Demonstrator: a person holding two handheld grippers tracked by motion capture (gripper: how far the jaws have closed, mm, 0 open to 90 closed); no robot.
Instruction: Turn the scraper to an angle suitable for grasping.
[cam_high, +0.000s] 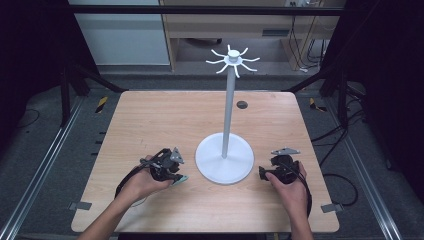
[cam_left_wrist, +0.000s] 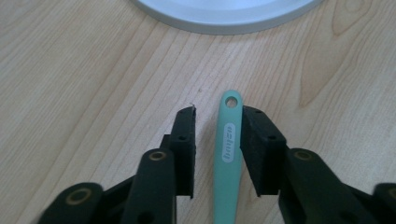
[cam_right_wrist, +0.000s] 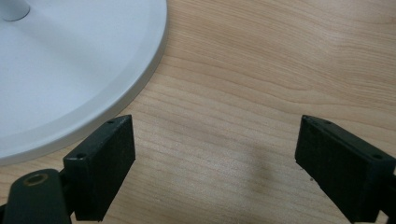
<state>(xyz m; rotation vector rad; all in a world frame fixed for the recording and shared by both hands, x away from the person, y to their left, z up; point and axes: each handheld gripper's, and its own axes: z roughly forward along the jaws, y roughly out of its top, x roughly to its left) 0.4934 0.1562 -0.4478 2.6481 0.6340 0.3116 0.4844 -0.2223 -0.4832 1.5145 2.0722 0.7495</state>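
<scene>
1. A pale wooden table (cam_high: 150, 120) carried a white stand (cam_high: 226, 125) whose round base (cam_high: 224, 162) sat toward the near edge, with a thin pole rising to a crown of curved hooks (cam_high: 233, 60).
2. The person's left hand (cam_high: 145, 182) held the left gripper (cam_high: 172, 172) at about 9 o'clock from the base, just beside its rim but not touching it.
3. In the left gripper view, a mint-green handle (cam_left_wrist: 229, 158) with a hanging hole at its tip ran between the two black jaws toward 12 o'clock, ending short of the base's rim (cam_left_wrist: 224, 23).
4. The right-hand jaw lay against the handle; a narrow gap showed between the handle and the left-hand jaw, so the jaws stood partly spread around it, not pinching it. The handle looked to lie on the wood.
5. From above, a sliver of the same green thing (cam_high: 183, 178) poked out past the left gripper toward 3 o'clock.
6. The right hand (cam_high: 292, 187) held the right gripper (cam_high: 262, 173) at about 3 o'clock from the base, close to its edge.
7. In the right gripper view the jaws stood spread wide, with bare wood (cam_right_wrist: 233, 116) between them and the white base (cam_right_wrist: 70, 70) at 10 o'clock.
8. A small dark round mark (cam_high: 242, 104) sat on the table at the far side, right of the pole.
</scene>
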